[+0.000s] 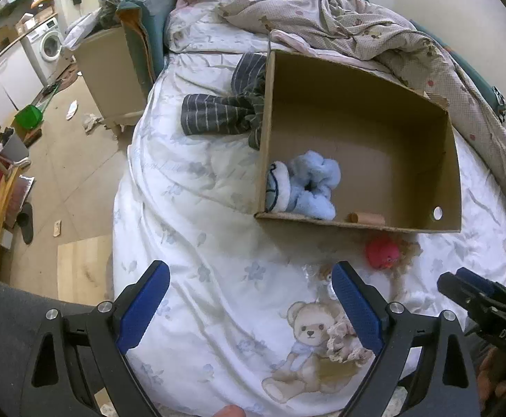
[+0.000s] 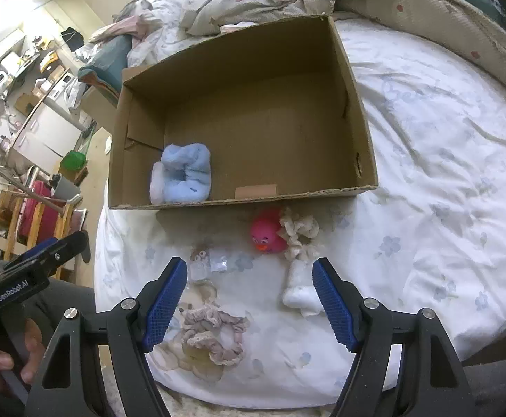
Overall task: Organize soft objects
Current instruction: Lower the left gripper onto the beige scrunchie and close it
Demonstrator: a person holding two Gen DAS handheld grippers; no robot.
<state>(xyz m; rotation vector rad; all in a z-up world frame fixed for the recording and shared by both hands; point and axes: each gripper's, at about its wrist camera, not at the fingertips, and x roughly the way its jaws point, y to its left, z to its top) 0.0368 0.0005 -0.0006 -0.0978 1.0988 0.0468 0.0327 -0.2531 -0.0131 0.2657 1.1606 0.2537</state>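
A light blue plush (image 2: 186, 173) already lies in the near left corner of the open cardboard box (image 2: 364, 146) on the bed. Outside, before its near wall, we see a pink duck (image 2: 267, 232), a cream scrunchie (image 2: 300, 232) touching it, and a beige scrunchie (image 2: 214, 333) nearer us. Our right gripper (image 2: 249, 299) and left gripper (image 1: 249, 307) hover with jaws apart, holding nothing. We judge another pick comes next: lower over one item and close

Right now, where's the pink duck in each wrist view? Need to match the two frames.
Left wrist: pink duck at lower right, on the bed just outside the near wall of the cardboard box.
Right wrist: pink duck near centre, just below the box's near wall, beside a cream scrunchie.
Shared landmark: the blue plush in the box's near-left corner.
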